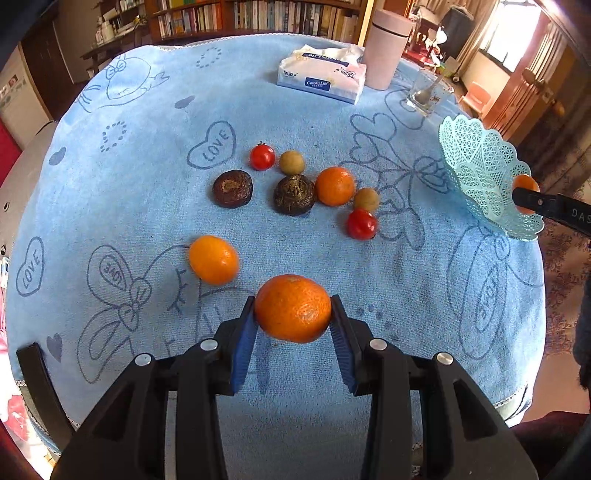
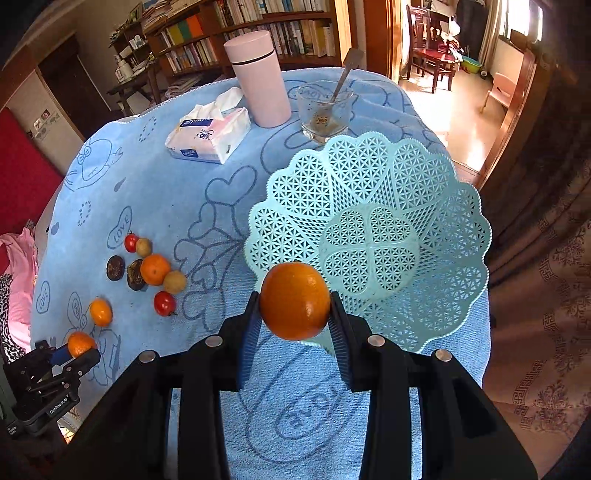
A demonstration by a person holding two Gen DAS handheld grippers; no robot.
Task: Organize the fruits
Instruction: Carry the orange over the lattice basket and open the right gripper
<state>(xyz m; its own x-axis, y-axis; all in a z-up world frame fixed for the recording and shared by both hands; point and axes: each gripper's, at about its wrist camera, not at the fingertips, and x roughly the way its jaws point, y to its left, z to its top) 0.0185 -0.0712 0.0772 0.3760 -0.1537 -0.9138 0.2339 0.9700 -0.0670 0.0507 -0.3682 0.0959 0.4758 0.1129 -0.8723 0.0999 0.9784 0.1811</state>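
My left gripper [image 1: 293, 314] is shut on a mandarin [image 1: 291, 301], held above the blue towel-covered table [image 1: 147, 206]. My right gripper [image 2: 294, 306] is shut on an orange [image 2: 294, 291] at the near rim of the empty teal lattice basket [image 2: 369, 206]. In the left wrist view the basket [image 1: 484, 173] stands at the table's right edge, with the right gripper's fingers [image 1: 535, 201] beside it. Loose on the cloth lie two mandarins [image 1: 213, 259] [image 1: 335, 185], two cherry tomatoes [image 1: 262, 157], two longans [image 1: 291, 161] and two dark round fruits [image 1: 232, 188].
At the far side of the table stand a tissue pack [image 2: 207, 136], a pink tumbler [image 2: 258, 77] and a glass with a spoon [image 2: 325, 110]. The table edge drops off just right of the basket. Bookshelves [image 2: 240, 33] line the back wall.
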